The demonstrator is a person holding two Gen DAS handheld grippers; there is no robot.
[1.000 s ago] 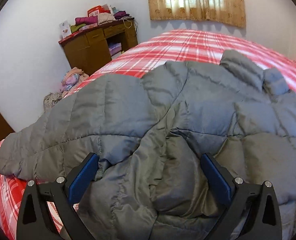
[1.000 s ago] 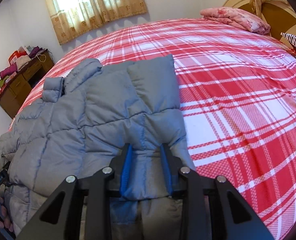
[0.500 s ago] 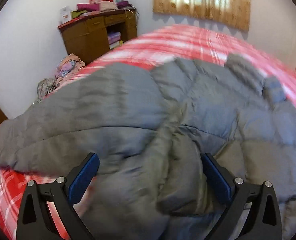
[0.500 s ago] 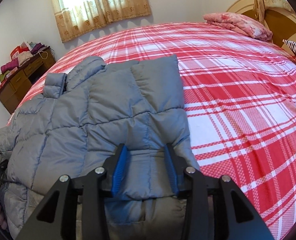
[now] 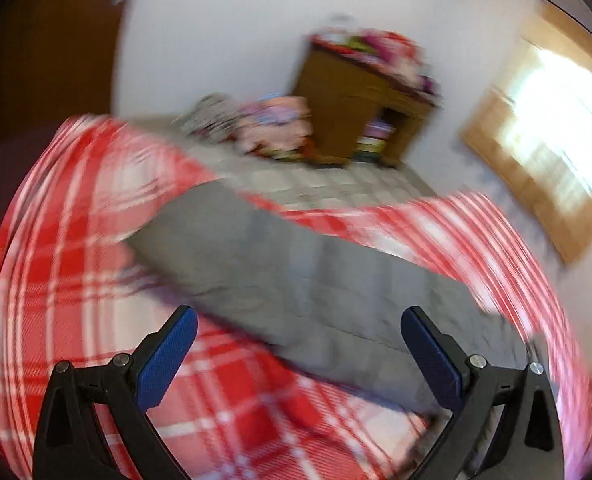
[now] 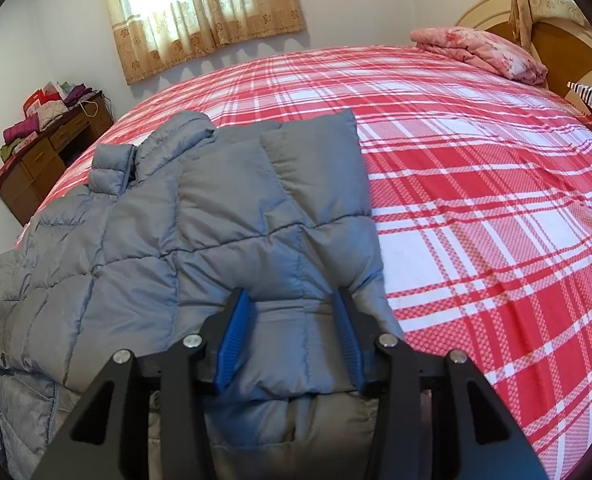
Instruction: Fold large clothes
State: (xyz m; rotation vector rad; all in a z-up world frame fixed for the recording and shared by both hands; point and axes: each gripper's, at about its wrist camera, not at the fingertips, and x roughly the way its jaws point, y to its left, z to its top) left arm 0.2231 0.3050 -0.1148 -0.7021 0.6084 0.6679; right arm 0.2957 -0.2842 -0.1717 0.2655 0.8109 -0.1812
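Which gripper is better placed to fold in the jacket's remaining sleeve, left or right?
Left. The left gripper is open over the spread sleeve. The right gripper, just opening, straddles the already folded sleeve.

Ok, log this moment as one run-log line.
task: fold jacket | left gripper: open, empty | right gripper: jaws just opening, folded sleeve between | surface: plaid bed

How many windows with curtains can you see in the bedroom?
1. The curtained window is on the wall past the far side of the bed, above the gray puffy jacket. A curtain edge at top right may belong to another window, hidden from view.
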